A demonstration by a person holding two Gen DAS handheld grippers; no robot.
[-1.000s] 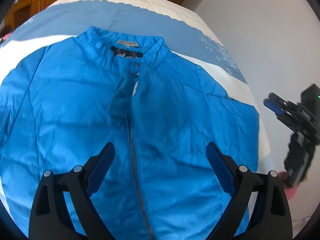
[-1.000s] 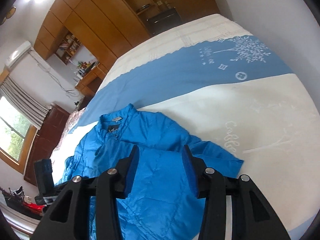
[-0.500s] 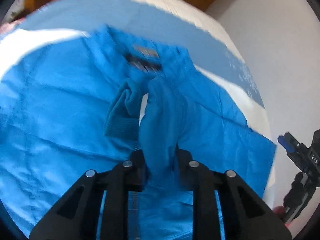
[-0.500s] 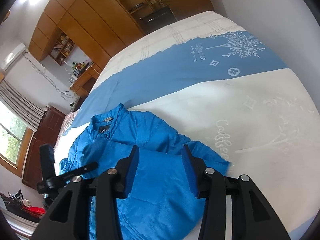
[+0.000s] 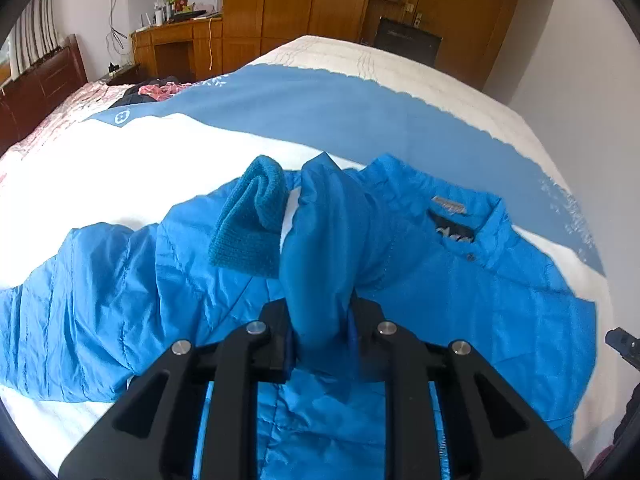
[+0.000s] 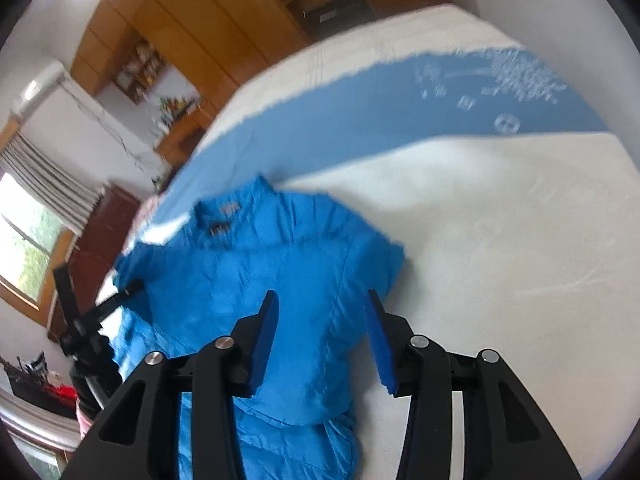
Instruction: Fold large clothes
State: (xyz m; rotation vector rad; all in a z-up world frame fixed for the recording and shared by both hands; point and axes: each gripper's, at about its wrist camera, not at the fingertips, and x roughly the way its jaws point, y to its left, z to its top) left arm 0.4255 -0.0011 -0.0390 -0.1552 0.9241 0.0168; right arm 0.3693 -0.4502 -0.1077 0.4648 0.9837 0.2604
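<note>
The blue jacket (image 5: 460, 300) lies front-up on the bed (image 5: 120, 168), collar toward the blue band of the cover, with one side already laid over the body. I have its sleeve (image 5: 324, 248) pinched in my left gripper (image 5: 320, 334), the jaws clenched tight on the fabric; the sleeve stands up out of the jaws and its knitted cuff (image 5: 252, 224) flops over to the left. My right gripper (image 6: 320, 336) hangs above the folded right edge of the jacket, jaws parted with nothing between the pads. The right-wrist view is blurred. Beyond the bed I see wooden wardrobes (image 5: 296, 0) and a desk (image 5: 176, 44).
</note>
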